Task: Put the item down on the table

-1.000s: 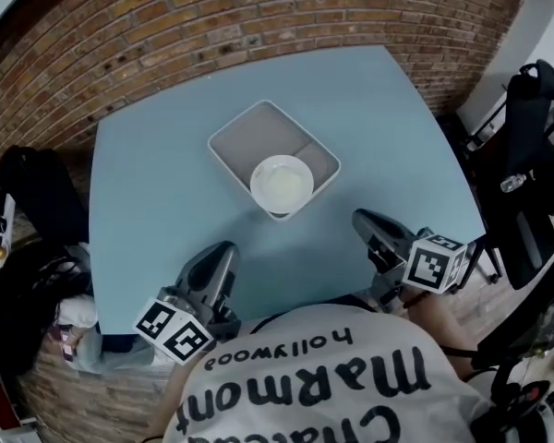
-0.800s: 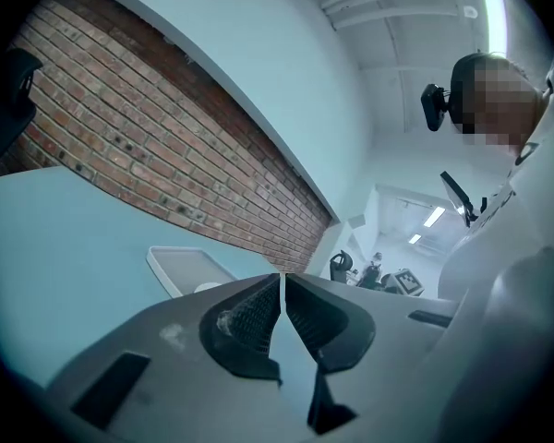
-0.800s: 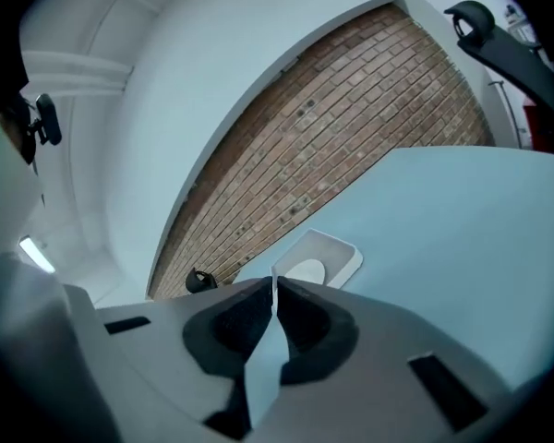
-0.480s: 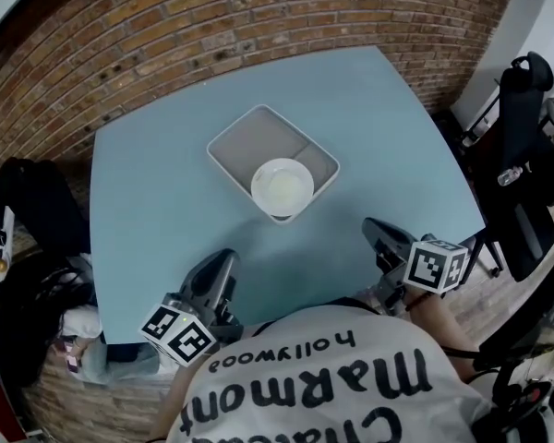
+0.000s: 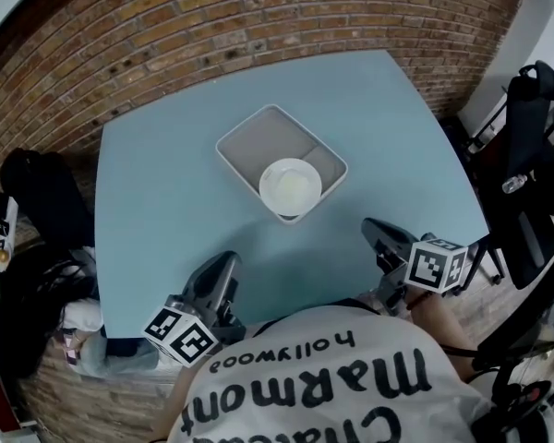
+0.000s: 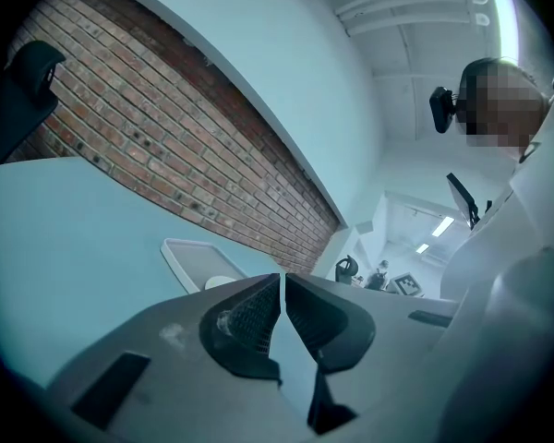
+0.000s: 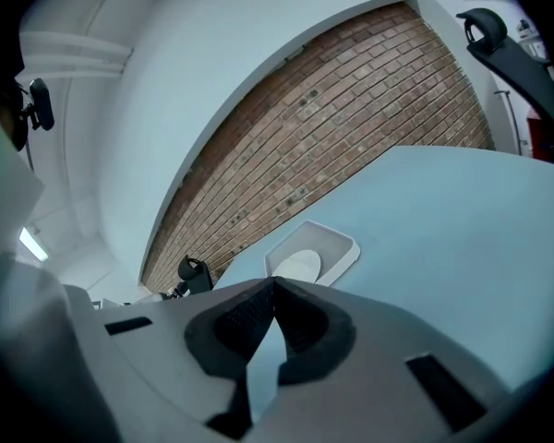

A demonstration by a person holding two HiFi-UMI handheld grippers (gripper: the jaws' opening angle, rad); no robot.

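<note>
A white bowl sits in the near corner of a shallow grey tray in the middle of the light blue table. The tray and bowl also show in the right gripper view, and the tray in the left gripper view. My left gripper hovers at the table's near edge, left of the tray, its jaws shut on nothing. My right gripper is at the near right edge, also shut and empty.
A brick wall runs behind the table. A black office chair stands to the right. A dark bag and clutter lie on the floor at the left.
Both grippers have drawn back a little toward the person. The view has shifted slightly; tray and bowl stay in place on the table.
</note>
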